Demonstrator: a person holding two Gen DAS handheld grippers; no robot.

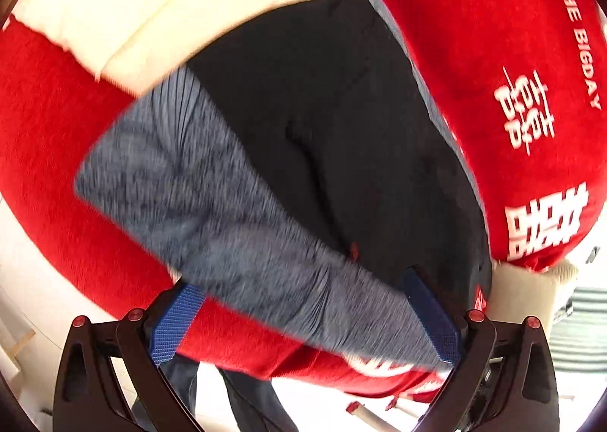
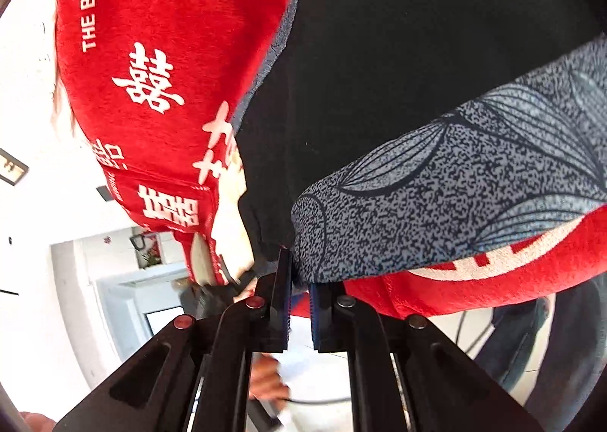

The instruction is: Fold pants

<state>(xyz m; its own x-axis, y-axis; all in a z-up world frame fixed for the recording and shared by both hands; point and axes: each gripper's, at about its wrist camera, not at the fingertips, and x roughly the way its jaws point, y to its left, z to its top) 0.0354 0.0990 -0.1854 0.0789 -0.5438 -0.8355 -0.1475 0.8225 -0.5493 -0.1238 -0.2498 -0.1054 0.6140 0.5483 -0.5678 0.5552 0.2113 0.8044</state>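
The pants (image 1: 326, 120) are black with a grey-blue patterned lining and lie on a red blanket (image 1: 512, 52). A patterned leg part (image 1: 212, 212) is folded across them toward the near edge. My left gripper (image 1: 303, 303) is open, its blue pads on either side of the patterned fabric at the near edge. In the right wrist view the black pants (image 2: 398, 71) and the patterned fold (image 2: 455, 181) fill the right side. My right gripper (image 2: 299, 280) is shut on the corner of the patterned fabric.
The red blanket (image 2: 151, 71) carries white characters and covers a cream cushion (image 1: 125, 7). Beyond the near edge are a white floor (image 2: 322, 367), a person's hand (image 2: 265, 382) and dark trouser legs (image 2: 531, 356). A doorway (image 2: 125, 280) lies to the left.
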